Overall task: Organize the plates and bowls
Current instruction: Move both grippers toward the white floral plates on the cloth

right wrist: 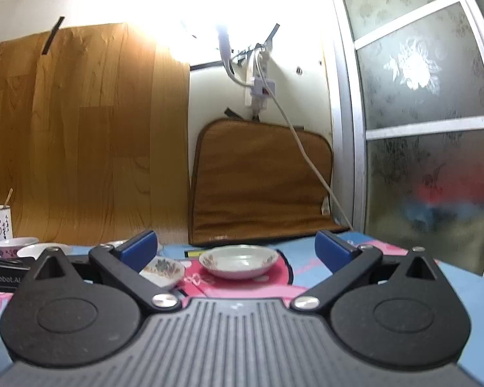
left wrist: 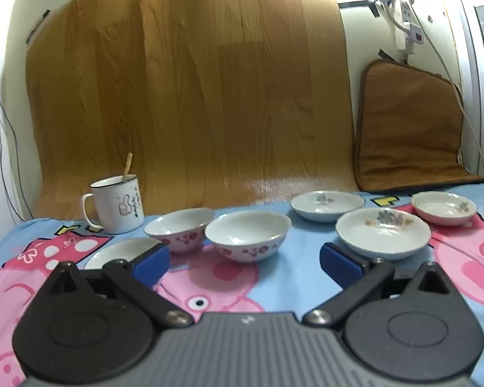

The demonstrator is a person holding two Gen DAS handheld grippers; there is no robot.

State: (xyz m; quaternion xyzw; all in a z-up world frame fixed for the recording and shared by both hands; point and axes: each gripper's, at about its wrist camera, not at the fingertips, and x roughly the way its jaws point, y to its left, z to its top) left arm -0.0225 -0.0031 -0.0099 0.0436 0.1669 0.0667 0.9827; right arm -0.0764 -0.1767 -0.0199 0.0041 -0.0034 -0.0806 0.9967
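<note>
My left gripper [left wrist: 244,262] stands open above the cartoon tablecloth [left wrist: 293,277], nothing between its blue pads. Just beyond it sit two white bowls with red flowers, one left [left wrist: 179,229] and one centre [left wrist: 247,235]. A white plate [left wrist: 119,251] lies half hidden behind the left pad. To the right lie three shallow floral dishes: near [left wrist: 383,233], far middle [left wrist: 327,204], far right [left wrist: 444,208]. My right gripper [right wrist: 237,248] is open too, held level and low. A shallow dish [right wrist: 238,261] lies ahead between its pads, and another dish [right wrist: 163,271] shows by the left pad.
A white enamel mug [left wrist: 117,204] with a wooden stick in it stands at the back left. A wood-grain sheet [left wrist: 184,96] covers the wall behind. A brown cushion [left wrist: 409,129] leans at the back right under a power strip [left wrist: 406,22] and cable. A frosted sliding door [right wrist: 419,113] bounds the right side.
</note>
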